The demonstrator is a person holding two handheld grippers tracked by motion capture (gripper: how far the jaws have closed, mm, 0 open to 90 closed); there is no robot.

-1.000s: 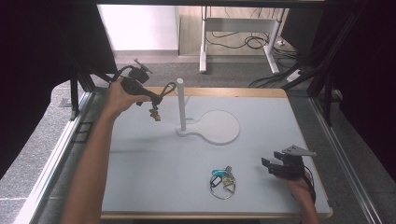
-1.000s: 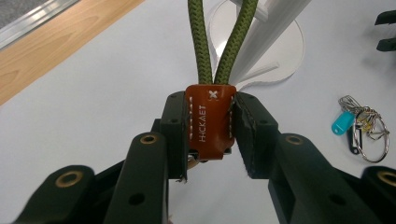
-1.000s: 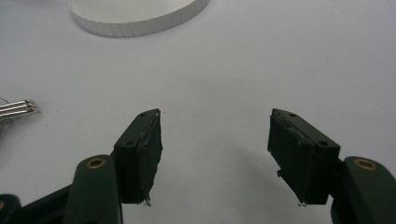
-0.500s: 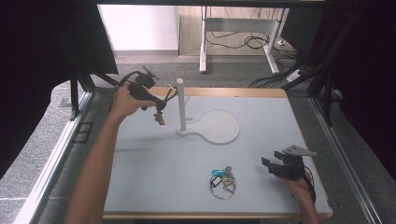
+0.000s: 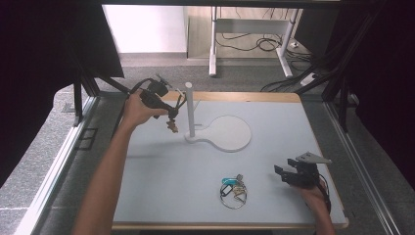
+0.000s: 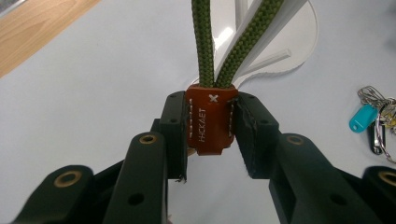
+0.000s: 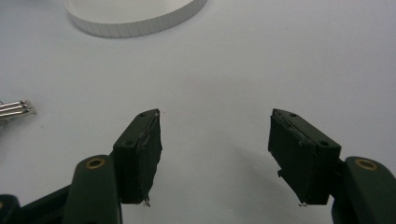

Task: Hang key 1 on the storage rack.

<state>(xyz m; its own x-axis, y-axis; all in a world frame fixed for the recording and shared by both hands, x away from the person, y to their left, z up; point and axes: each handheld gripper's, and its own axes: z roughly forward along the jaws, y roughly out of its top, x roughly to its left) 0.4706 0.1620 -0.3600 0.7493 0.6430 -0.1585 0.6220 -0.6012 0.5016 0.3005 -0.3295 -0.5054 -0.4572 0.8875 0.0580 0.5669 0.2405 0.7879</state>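
The left gripper [image 6: 211, 135] is clamped on a brown tag [image 6: 210, 119] with a green cord [image 6: 201, 42], beside the post [image 5: 189, 110]. The right gripper [image 7: 215, 154] is held apart over the desk [image 5: 161, 176], near the keys [image 5: 232, 188].

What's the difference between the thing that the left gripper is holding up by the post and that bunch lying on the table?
The lanyard is a green cord loop with a brown leather tab; the key bunch is metal rings with a turquoise tag. The lanyard hangs in the air, its tab clamped by the left gripper beside the white post; the key bunch lies flat on the table, untouched, left of the open right gripper. Both look like keyring pieces.
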